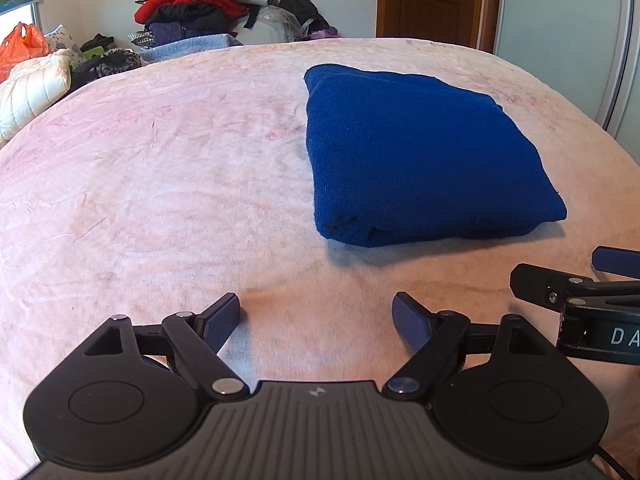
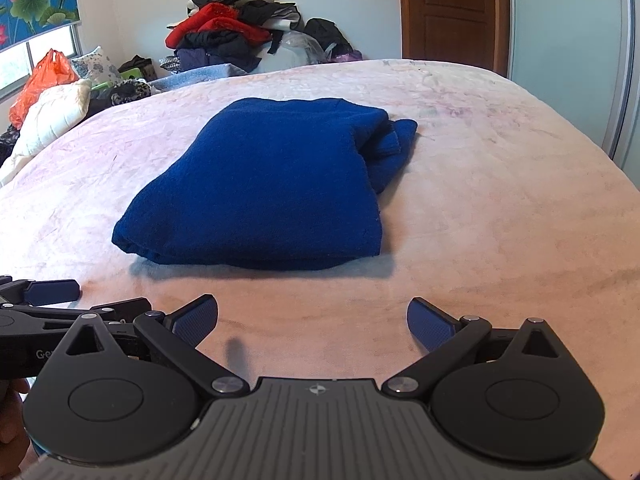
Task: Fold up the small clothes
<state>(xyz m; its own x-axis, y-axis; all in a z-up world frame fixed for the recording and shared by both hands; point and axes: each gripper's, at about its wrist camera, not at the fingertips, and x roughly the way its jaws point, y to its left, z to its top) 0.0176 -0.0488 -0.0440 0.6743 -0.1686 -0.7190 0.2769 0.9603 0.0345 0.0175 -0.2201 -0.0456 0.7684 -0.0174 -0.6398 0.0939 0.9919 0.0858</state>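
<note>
Knit blue sweater (image 2: 264, 184), squarely folded

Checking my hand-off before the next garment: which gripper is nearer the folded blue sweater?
Right, slightly. The right gripper sits open almost directly before the blue sweater. The left gripper, also open, is offset to the sweater's left. Neither touches it.

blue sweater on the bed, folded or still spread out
Folded: the blue sweater lies as a compact stacked rectangle on the bed, layered edges showing on its right side.
</note>
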